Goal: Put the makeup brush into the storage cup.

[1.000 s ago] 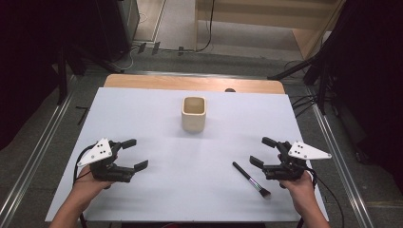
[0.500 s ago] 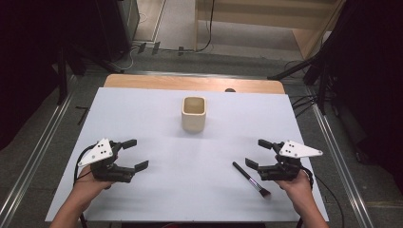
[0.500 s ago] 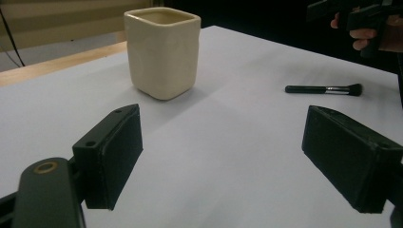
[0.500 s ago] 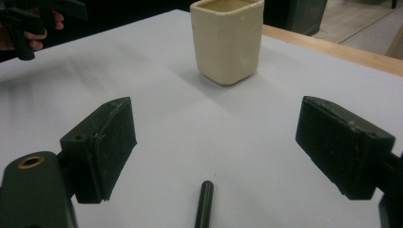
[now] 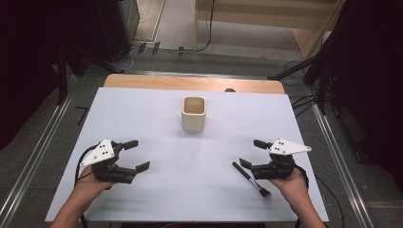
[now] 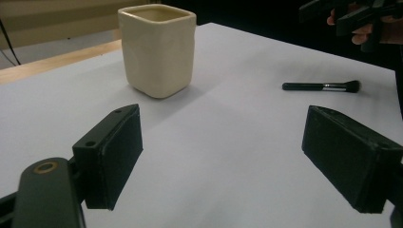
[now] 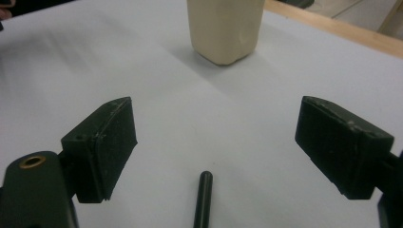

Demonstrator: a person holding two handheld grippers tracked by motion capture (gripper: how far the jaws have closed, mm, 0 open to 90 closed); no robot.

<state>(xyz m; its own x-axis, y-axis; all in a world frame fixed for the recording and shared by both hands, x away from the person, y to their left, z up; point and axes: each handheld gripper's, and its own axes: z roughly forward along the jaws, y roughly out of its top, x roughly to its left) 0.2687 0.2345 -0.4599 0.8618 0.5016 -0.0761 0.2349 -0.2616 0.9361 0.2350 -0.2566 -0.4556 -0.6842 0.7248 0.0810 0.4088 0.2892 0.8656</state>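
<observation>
The black brush (image 5: 251, 178) lies near-right on the white table (image 5: 157, 114), well short of the cream cup (image 5: 194, 114), and I see my right gripper (image 5: 250, 153), jaws wide apart, has slid leftward over its handle, while my left gripper (image 5: 136, 155) hovers agape.

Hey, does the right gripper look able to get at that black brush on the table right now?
Probably yes. The right gripper is open, and the brush lies flat just beside it, its handle end between the jaws, with nothing in between.
</observation>
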